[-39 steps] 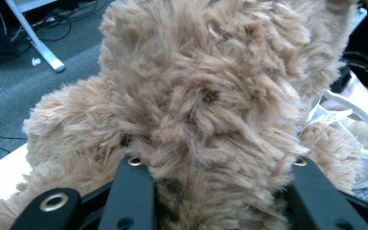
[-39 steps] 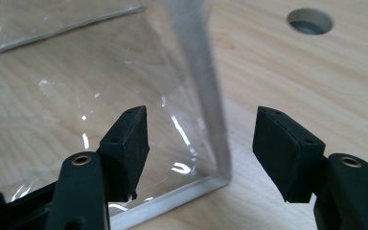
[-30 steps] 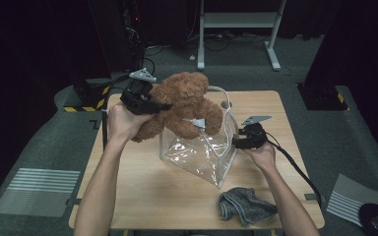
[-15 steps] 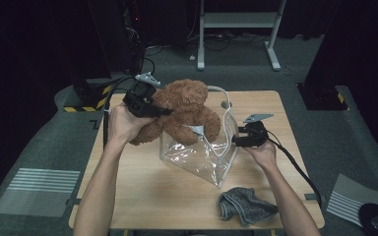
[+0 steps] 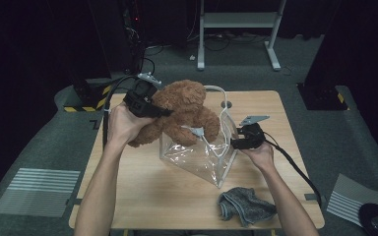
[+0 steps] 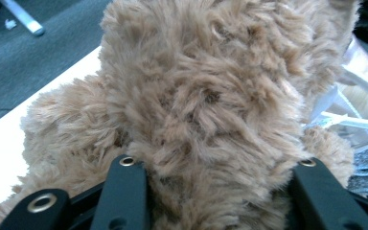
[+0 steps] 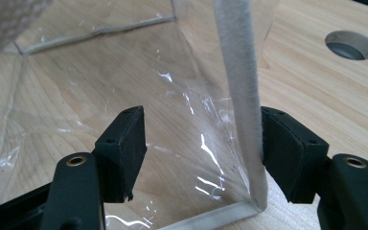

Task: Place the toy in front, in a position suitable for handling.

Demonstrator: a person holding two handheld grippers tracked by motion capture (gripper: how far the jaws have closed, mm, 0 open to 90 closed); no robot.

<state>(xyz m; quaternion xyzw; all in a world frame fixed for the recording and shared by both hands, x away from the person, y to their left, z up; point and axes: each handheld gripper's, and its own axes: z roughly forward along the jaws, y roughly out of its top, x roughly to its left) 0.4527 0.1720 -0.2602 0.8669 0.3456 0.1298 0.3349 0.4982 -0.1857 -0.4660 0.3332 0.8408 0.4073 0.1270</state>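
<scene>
A brown teddy bear (image 5: 187, 110) hangs over the mouth of a clear plastic bag (image 5: 197, 160) with white handles, which stands on the wooden table (image 5: 138, 196). My left gripper (image 5: 150, 105) is shut on the bear from its left side. In the left gripper view, fur (image 6: 206, 96) bulges between the jaws of the left gripper (image 6: 218, 165), which have just been opening slightly. At the bag's right edge my right gripper (image 5: 236, 143) is open. In its own view the right gripper (image 7: 201, 139) straddles the bag's white corner seam (image 7: 237, 72), which touches one pad.
A crumpled grey cloth (image 5: 246, 206) lies on the table near the front right. A round cable hole (image 5: 228, 104) sits in the tabletop behind the bag. Beyond the table are a dark floor and a white desk frame (image 5: 236, 22).
The bear has settled slightly lower and tilted over the bag's mouth. Both hands stay about where they were.
</scene>
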